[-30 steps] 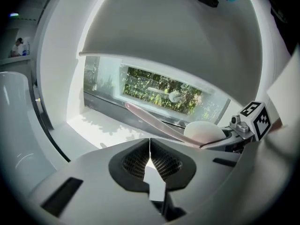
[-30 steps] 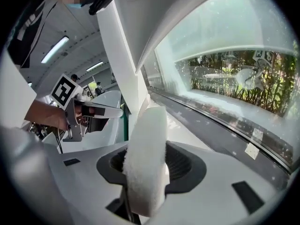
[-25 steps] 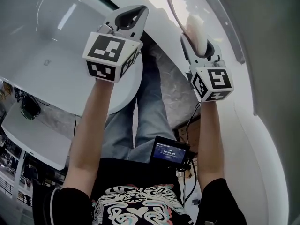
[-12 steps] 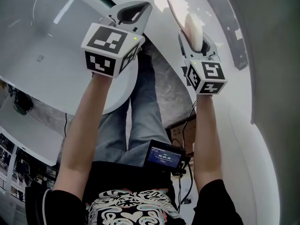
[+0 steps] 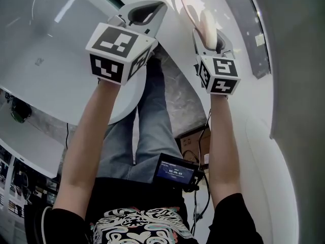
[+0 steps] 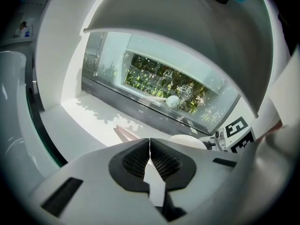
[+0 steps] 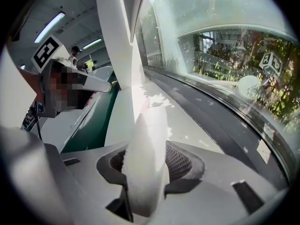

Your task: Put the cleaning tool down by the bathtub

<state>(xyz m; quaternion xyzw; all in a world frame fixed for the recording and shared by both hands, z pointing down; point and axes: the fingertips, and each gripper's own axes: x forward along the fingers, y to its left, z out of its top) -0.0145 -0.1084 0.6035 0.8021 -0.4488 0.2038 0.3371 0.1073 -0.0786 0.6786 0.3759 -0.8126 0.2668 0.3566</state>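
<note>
Clamping the pale long-handled cleaning tool, right gripper may tip it off the white tub ledge's edge; left gripper closed, empty.

the cleaning tool was off-white. the left gripper and right gripper were pale grey with black pads, their cubes black squares on white. the bathtub at 10 o'clock was glossy white, the jeans blue, the shirt at 6 o'clock black with white swirls.

Ledge ahead seems bare; window blocks rt side.
</note>
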